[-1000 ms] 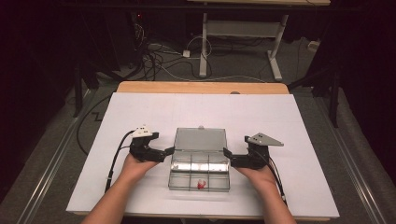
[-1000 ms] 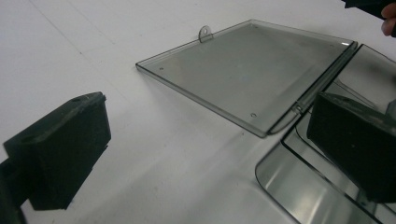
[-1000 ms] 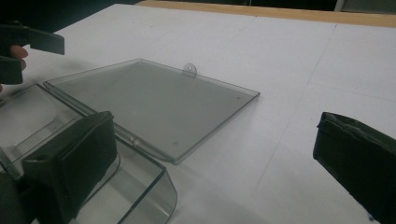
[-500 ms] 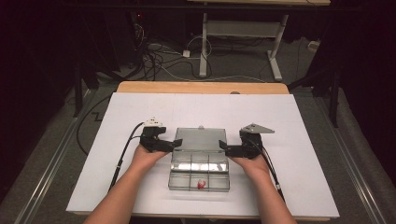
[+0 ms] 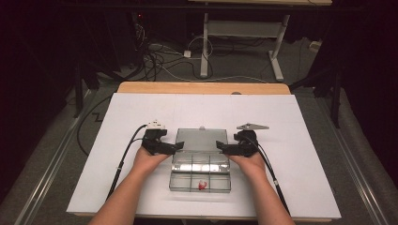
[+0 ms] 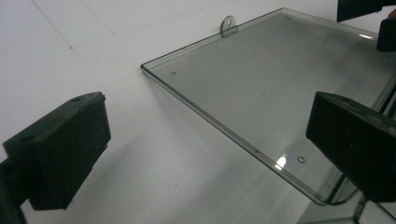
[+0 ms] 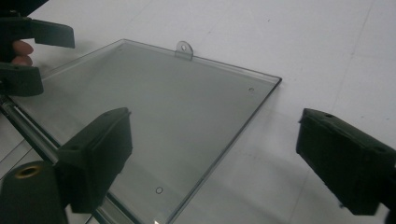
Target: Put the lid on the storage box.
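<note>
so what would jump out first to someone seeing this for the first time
A clear plastic compartment box lies open at the near middle of the white table, its lid folded back flat on the far side. The left tool and right tool sit at the lid's two side edges, jaws open. One small red piece stands out in a front compartment.
</note>
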A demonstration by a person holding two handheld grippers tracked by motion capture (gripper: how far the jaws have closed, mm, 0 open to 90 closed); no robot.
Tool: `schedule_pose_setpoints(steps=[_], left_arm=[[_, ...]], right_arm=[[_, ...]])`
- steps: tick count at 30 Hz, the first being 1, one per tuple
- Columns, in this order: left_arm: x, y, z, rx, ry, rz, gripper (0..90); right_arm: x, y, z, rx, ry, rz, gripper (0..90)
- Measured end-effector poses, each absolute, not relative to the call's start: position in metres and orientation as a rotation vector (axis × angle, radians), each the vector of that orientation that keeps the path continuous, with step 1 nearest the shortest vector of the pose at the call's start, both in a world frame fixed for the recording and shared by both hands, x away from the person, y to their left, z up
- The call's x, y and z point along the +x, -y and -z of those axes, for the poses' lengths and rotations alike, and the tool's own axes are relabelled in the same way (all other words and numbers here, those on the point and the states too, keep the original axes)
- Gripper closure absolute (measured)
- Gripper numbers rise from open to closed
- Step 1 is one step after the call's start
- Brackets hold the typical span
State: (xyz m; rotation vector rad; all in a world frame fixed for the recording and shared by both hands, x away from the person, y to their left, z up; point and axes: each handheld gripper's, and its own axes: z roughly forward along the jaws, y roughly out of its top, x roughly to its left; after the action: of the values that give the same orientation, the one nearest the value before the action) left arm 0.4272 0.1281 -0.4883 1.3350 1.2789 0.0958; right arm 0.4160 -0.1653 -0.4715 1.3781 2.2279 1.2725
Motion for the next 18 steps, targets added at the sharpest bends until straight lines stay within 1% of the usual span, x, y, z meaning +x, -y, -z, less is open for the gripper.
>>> schedule_pose_setpoints(steps=[18], left_arm=[[0.4258,-0.1268,0.4887,1.346,-1.267,-0.1,0.0]], right_arm=[[0.4201,0.1623,0.4802,1.48,-2.308,-1.378,21.5]])
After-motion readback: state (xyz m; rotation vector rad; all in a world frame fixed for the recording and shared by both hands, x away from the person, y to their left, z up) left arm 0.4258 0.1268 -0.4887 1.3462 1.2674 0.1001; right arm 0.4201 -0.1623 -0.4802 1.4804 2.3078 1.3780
